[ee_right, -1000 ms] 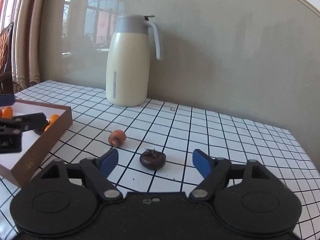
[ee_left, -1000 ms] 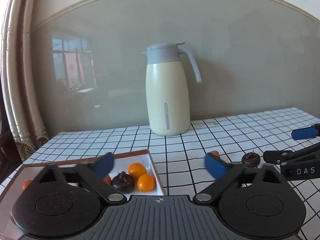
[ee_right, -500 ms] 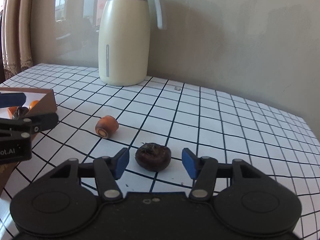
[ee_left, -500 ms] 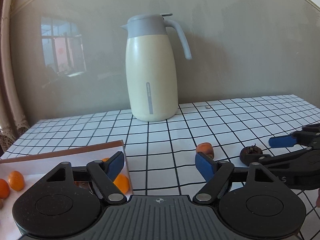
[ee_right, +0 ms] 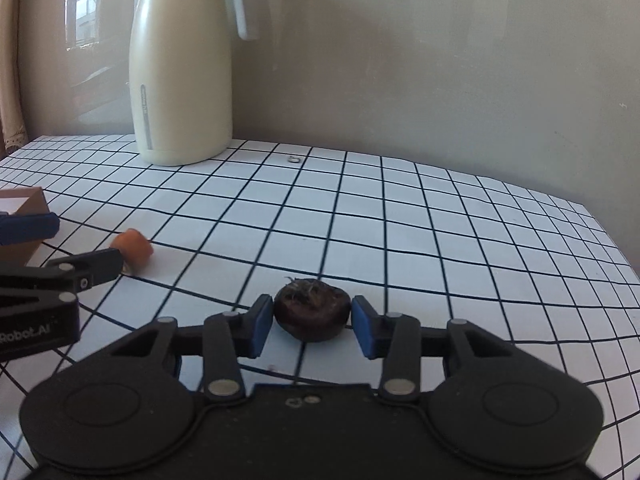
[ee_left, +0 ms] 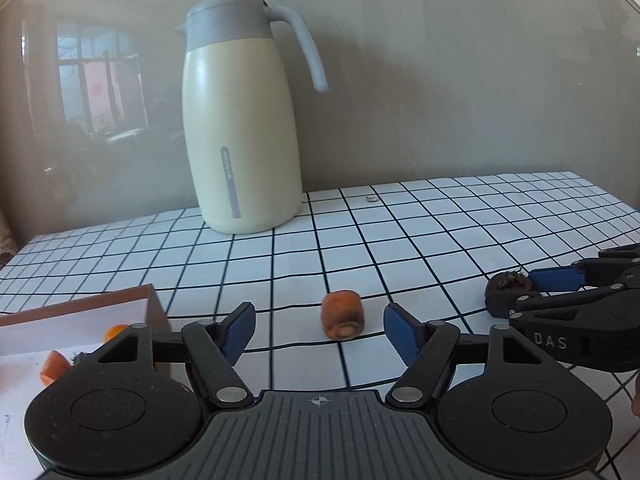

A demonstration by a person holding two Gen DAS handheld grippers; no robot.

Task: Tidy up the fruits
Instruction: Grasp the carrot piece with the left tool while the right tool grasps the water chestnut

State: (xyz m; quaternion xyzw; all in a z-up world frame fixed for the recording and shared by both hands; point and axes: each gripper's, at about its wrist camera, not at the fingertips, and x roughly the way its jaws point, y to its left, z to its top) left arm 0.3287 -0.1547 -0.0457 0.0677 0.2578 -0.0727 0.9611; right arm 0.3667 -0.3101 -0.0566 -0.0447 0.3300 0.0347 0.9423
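Right tongs [ee_right: 312,322] now closing around dark fruit [ee_right: 311,309], left tongs [ee_left: 318,330] narrowing, spread beside orange fruit [ee_left: 343,314]

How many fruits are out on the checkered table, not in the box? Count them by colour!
orange fruit: 1
dark brown fruit: 1
total: 2

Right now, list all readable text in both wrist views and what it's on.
"DAS": white letters on the right gripper body, seen in the left wrist view.
"Robot.AI": white, cut off at the frame edge, on the left gripper body, seen in the right wrist view.
Grey vertical strip on the cream jug: lettering too small to read.
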